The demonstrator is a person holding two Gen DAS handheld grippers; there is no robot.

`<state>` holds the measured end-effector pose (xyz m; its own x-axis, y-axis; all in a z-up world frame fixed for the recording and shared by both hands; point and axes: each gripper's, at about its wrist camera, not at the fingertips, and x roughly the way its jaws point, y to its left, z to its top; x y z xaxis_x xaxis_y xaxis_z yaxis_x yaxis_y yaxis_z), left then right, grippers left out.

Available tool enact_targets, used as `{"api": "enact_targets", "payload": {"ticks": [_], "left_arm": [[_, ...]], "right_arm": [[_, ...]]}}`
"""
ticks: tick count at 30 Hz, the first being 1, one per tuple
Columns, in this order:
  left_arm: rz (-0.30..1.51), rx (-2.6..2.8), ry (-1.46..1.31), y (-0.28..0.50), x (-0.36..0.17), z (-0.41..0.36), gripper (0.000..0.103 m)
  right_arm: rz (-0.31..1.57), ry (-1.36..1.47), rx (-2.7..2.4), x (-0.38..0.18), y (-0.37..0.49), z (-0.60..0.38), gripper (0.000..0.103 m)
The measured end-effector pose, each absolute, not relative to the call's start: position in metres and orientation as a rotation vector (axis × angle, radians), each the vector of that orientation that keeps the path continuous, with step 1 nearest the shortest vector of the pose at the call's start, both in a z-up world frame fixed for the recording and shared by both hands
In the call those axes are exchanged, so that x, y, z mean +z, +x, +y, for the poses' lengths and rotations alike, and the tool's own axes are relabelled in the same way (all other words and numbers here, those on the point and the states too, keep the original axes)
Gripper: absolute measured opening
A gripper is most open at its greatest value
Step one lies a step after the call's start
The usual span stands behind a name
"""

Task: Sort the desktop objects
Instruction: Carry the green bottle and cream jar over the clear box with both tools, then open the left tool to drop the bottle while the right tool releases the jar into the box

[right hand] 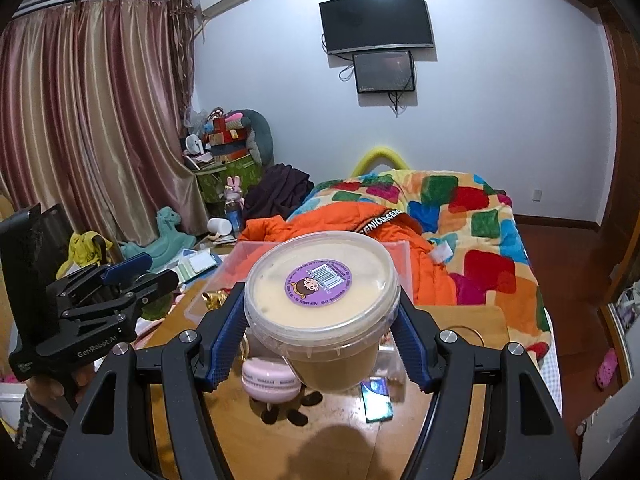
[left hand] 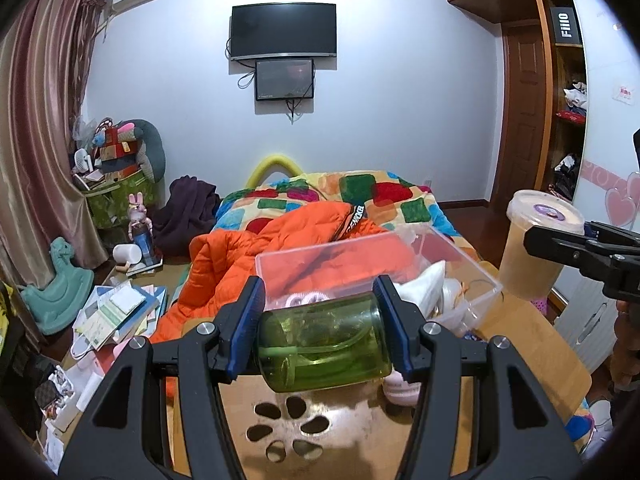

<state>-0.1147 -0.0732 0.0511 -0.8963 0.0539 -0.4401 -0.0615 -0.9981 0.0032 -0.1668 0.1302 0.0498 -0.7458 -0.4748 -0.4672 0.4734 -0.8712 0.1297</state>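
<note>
An orange jacket (left hand: 256,264) lies on the patchwork blanket (left hand: 384,196).

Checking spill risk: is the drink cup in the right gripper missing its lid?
No. The drink cup held by the right gripper has a sealed top bearing a purple sticker.

We could not see inside the clear box (left hand: 460,264) fully: the green bottle (left hand: 324,344) hid its near wall. The cup (right hand: 324,312) covered part of the pink case (right hand: 270,380), and the sticker's (right hand: 316,280) print was too small to read.
</note>
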Motion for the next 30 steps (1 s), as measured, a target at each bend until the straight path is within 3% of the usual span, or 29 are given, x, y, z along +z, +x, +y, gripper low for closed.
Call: {"api": "enact_targets", "payload": {"ticks": [24, 30], "left_arm": [[-0.188, 2.870, -0.860, -0.214, 0.033, -0.100, 0.055], [-0.189, 2.853, -0.913, -0.232, 0.019, -0.098, 0.055]], "right_arm": [[-0.014, 0.806, -2.495, 0.015, -0.260, 0.083, 0.064], [0.060, 0.820, -2.501, -0.001, -0.273, 0.072, 0.063]]}}
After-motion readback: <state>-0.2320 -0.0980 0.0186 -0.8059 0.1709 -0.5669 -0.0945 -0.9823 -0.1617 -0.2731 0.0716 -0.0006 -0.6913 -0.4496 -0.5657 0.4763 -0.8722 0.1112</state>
